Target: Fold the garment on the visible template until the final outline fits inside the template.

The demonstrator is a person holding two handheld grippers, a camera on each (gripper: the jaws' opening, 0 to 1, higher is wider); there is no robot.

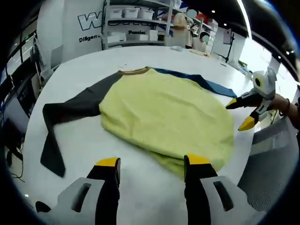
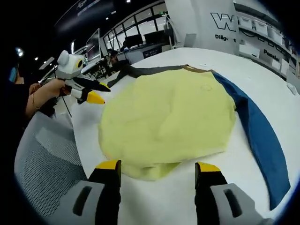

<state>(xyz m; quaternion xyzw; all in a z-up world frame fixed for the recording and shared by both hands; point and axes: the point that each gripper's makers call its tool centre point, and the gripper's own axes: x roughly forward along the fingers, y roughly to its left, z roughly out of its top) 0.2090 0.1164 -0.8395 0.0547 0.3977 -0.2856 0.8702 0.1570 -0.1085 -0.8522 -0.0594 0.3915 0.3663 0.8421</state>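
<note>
Left gripper view looks across a white round-edged table point(image 1: 79, 140) on which a long-sleeved shirt with a pale yellow-green body point(image 1: 168, 117) lies spread flat, its brown-trimmed collar point(image 1: 135, 71) on the far side, a dark grey sleeve point(image 1: 70, 110) stretched out to one side and bent at the cuff, and a blue sleeve point(image 1: 211, 84) running off the other way. The left gripper point(image 1: 152, 164) hovers just short of the near hem with its yellow-tipped jaws spread apart and nothing between them. In the right gripper view the right gripper point(image 2: 159, 168) likewise stands wide and empty at the hem, the blue sleeve lying straight beside it. No template outline can be made out on the table. By my judgement folding has not yet begun: the garment is merely laid out, and the next move calls for pinching a sleeve or hem edge cleanly, one layer set, and carrying it inward over the body.
</note>
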